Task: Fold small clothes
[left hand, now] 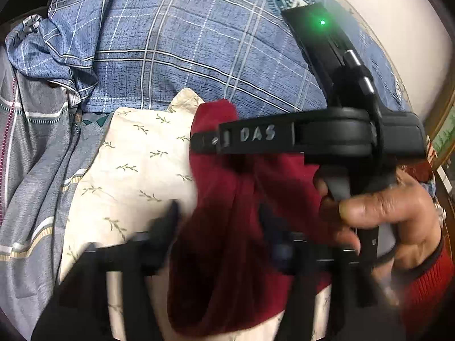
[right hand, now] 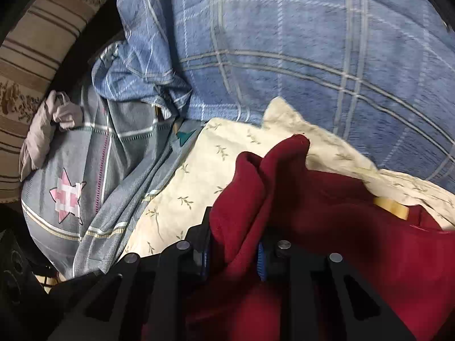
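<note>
A bed fills both views, covered by a blue checked blanket [left hand: 182, 45] with a grey striped sheet [right hand: 71, 176] bearing a pink star at its left side, and a cream cloth [left hand: 136, 164] printed with small leaf sprigs lying on top. On the cream cloth sits the dark red garment [right hand: 341, 227], bunched up, with a fold of it pinched between the blue pads of the right gripper [right hand: 233, 255], whose jaws are closed on it. The left gripper [left hand: 219, 227] stands open with the red fabric between its blurred fingers, while the right tool's black arm crossing that view reads "DAS", held by a hand [left hand: 384, 207] in a red sleeve.
</note>
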The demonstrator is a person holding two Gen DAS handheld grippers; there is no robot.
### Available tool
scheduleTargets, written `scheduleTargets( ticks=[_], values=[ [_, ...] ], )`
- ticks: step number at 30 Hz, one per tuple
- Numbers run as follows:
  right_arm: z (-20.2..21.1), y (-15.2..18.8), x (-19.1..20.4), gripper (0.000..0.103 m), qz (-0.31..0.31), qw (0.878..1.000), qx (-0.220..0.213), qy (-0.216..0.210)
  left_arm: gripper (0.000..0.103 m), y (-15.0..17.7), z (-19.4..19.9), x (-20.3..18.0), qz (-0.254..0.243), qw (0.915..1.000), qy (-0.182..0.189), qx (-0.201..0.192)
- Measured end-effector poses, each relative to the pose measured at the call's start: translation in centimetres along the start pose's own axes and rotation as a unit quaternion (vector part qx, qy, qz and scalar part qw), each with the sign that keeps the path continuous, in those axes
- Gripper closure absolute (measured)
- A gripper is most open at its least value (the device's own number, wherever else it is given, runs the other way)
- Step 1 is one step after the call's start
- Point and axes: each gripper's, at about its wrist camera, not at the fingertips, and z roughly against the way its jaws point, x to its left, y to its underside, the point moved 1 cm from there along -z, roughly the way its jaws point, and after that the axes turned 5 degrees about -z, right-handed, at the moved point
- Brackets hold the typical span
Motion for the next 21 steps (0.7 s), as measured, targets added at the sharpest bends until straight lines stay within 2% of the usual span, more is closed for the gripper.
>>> scheduleTargets(
  ticks=[1,4,7,11,17,18,19,21],
  values=[
    [0.5,0.0,-0.4,0.080,-0.003,1.000,-0.005,-0.003,0.024,0.3,0.4,-0.2,-0.003,1.0000,0.001,0.000],
    [1.3,-0.1,-0.9,0.080,-0.009,1.000,-0.013,-0.011,0.023,0.9,0.3,-0.3,-0.007,0.9999,-0.008,0.013],
    [1.6,0.0,-1.2,0.080,-0.014,1.000,-0.014,-0.015,0.023,1.0,-0.2,0.4,0.009,0.9995,-0.022,0.021],
    [1.9,0.1,-1.8,0.080,-0.020,1.000,-0.016,-0.017,0.024,1.1,0.0,0.6,0.017,0.9995,-0.024,0.014],
    [2.0,0.4,-2.4,0.080,-0.026,0.999,-0.016,-0.020,0.053,1.4,0.1,0.3,0.006,0.9996,-0.020,0.019],
    [2.0,0.4,-2.4,0.080,-0.025,0.999,-0.016,-0.019,0.062,1.3,-0.1,0.2,0.003,0.9996,-0.019,0.019],
    [2.0,0.4,-2.4,0.080,-0.024,0.999,-0.015,-0.021,0.066,1.4,0.0,-0.1,-0.001,0.9996,-0.018,0.019],
    [2.2,0.5,-2.5,0.080,-0.023,0.999,-0.018,-0.018,0.068,1.4,0.1,-0.6,-0.013,0.9995,-0.025,0.015]
  ],
)
